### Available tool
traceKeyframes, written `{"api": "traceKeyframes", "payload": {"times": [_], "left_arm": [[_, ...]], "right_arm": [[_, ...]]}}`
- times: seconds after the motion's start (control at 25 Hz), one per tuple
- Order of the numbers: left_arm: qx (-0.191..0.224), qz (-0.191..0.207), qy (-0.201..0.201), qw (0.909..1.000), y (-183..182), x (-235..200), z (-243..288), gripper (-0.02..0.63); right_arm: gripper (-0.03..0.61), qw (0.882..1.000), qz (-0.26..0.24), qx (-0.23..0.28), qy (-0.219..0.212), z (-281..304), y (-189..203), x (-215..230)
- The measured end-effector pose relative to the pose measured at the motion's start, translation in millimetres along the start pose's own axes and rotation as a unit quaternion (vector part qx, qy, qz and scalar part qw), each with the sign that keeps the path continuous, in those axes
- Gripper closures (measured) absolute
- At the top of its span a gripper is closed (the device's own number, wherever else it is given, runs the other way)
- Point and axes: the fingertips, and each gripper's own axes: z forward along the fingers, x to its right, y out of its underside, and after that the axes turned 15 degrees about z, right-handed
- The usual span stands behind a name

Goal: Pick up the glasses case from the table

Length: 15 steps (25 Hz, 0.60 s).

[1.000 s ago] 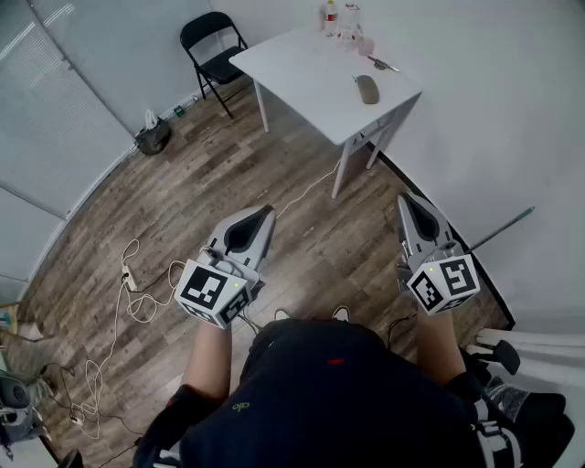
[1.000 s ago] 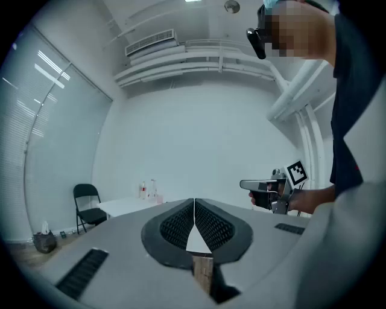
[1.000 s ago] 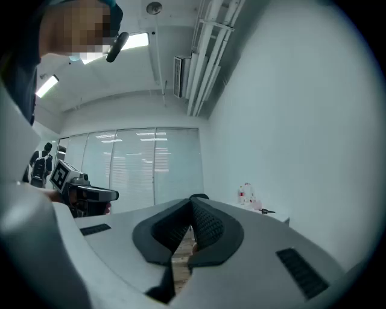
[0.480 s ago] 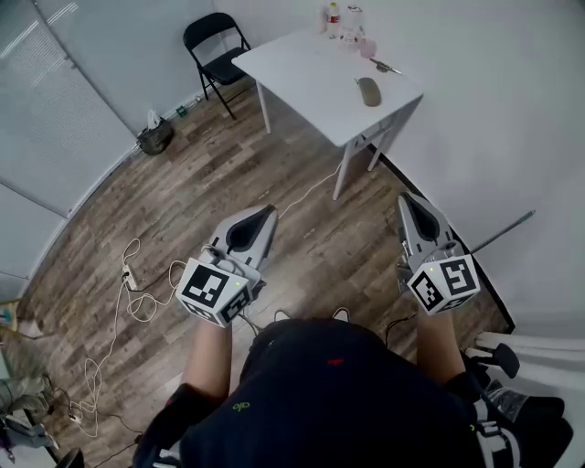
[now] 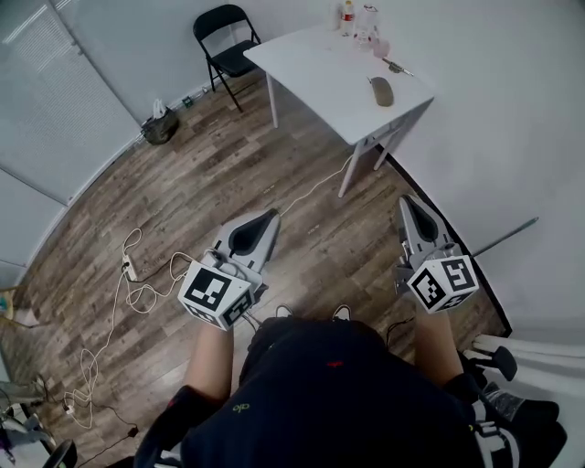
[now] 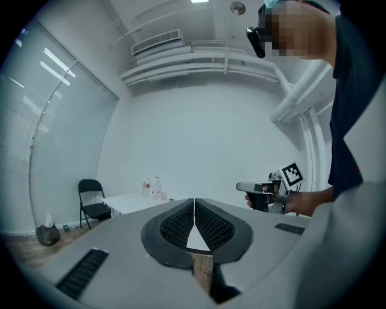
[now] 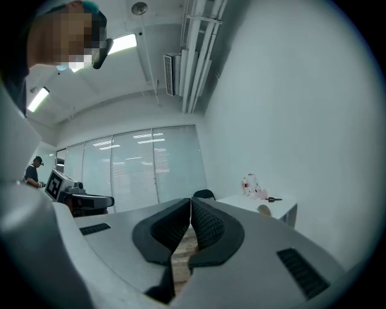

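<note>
Plainly, the left tool (image 5: 271, 216) was clenched on nothing, its ribbed pads (image 6: 181, 222) meeting at the tips with only a narrow wedge of gap behind them. The right tool (image 5: 405, 200) was likewise closed and empty, its pads (image 7: 208, 226) pressed together at the front. Both tools pointed level and forward, side by side but well apart, each with its marker cube nearest the person. The left forearm (image 5: 209, 358) and the right forearm (image 5: 430, 343) reached straight out from the body, the right one close to the white wall.

Bare wooden floor (image 5: 210, 183) lay between the tools and the white worktop (image 5: 315, 66), which stood well ahead in the corner. A white cable (image 5: 315, 187) ran from under the worktop towards the person's feet, and more cable (image 5: 123, 292) looped on the floor to the left of the left tool.

The glasses case (image 5: 381, 90) lay flat on the worktop near its right front edge, untouched and far from both tools. Behind it lay a small dark object (image 5: 396, 66), and at the far end stood a pink cup (image 5: 380, 46) and some bottles (image 5: 347, 15). A black folding chair (image 5: 228, 41) stood at the worktop's left end, with a dark bag (image 5: 160, 124) against the wall further left.
</note>
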Motion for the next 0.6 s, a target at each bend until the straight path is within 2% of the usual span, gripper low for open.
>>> {"api": "traceKeyframes", "payload": {"times": [0.24, 0.48, 0.6], "left_arm": [[-0.004, -0.026, -0.006, 0.9996, 22.0, -34.2, -39.7, 0.591], [-0.001, -0.034, 0.022, 0.9992, 35.6, -46.1, -48.3, 0.591], [0.003, -0.038, 0.029, 0.9989, 38.3, -49.5, -44.2, 0.591]], "right_arm": [[0.555, 0.999, 0.007, -0.004, 0.034, 17.1, 19.4, -19.6], [0.555, 0.999, -0.012, -0.021, 0.045, 22.4, 43.8, -48.7], [0.555, 0.998, -0.015, -0.028, 0.051, 24.5, 47.3, -49.0]]}}
